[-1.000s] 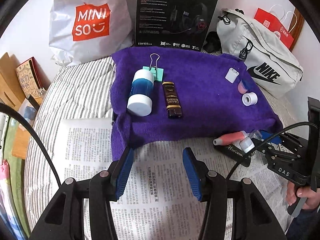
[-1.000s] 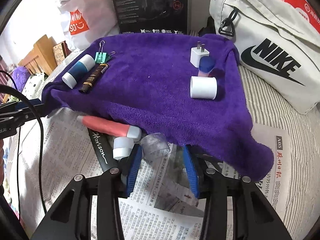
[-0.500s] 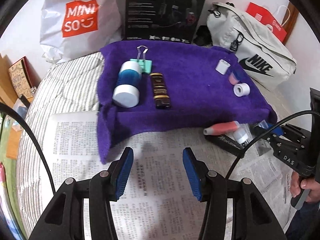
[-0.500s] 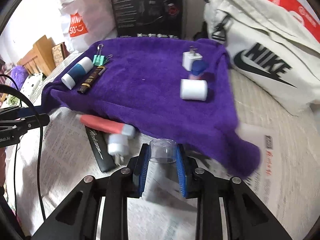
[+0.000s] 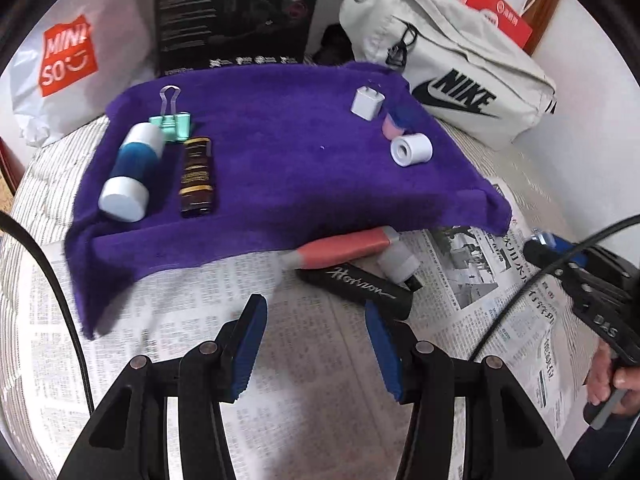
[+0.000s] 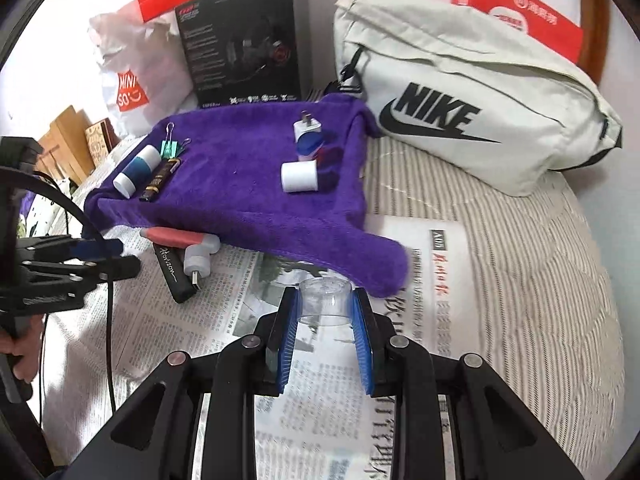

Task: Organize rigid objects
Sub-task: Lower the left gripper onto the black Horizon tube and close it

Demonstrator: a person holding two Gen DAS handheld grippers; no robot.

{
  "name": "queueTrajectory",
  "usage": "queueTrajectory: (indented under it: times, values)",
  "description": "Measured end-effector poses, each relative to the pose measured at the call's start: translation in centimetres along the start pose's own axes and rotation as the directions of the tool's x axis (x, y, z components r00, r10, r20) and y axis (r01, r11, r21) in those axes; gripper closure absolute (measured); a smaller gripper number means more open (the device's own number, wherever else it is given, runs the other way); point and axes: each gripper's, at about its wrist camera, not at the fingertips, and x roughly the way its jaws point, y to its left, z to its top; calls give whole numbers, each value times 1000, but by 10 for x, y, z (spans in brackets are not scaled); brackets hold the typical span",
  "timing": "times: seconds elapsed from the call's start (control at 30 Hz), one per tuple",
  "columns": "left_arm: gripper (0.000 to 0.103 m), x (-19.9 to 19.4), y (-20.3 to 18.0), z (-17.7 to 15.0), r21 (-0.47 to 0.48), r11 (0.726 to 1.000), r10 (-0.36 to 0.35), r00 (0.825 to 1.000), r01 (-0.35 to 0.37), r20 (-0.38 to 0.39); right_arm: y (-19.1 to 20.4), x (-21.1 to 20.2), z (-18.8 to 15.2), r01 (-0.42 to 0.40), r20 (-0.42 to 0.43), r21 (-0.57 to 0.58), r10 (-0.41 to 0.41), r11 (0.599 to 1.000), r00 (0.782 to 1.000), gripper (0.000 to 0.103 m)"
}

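My right gripper (image 6: 325,310) is shut on a small clear plastic cup (image 6: 325,300), held above the newspaper (image 6: 360,420). My left gripper (image 5: 316,320) hangs open over the newspaper (image 5: 160,340) with nothing between its fingers, just short of the black Horizon case (image 5: 360,286). A red tube (image 5: 340,248) and a white USB plug (image 5: 398,262) lie by that case. On the purple towel (image 5: 280,168) lie a blue-and-white bottle (image 5: 130,172), a brown tube (image 5: 196,176), a green binder clip (image 5: 172,120), a white charger (image 5: 367,102) and a white roll (image 5: 412,150).
A grey Nike bag (image 6: 472,108) sits at the right on the striped bedding (image 6: 540,280). A black headset box (image 6: 244,44) and a white Miniso bag (image 5: 68,52) stand behind the towel. A hand (image 5: 612,376) holds the right gripper's handle.
My right gripper closed on the clear cup and lifted it off the newspaper, moving right. My left gripper swung right, toward the black case and red tube.
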Motion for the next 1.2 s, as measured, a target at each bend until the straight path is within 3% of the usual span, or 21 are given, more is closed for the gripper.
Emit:
queueTrajectory:
  times: [0.4,0.77,0.97,1.2]
  values:
    - [52,25,-3,19,-61,998,26,999,-28,-40,-12,-2,-5,-5,-8,9,5,1000,1000,76]
    - [45,35,-26,27,-7,991,131,990,-132,-57,-12,9,-8,-19,-31,17,19,1000,999,76]
    - [41,28,-22,18,40,988,153,986,-150,-66,-15,9,-11,-11,-36,16,12,1000,999,76]
    - [43,12,3,1,33,985,171,983,-169,-69,-14,12,-13,-13,-45,16,14,1000,999,76]
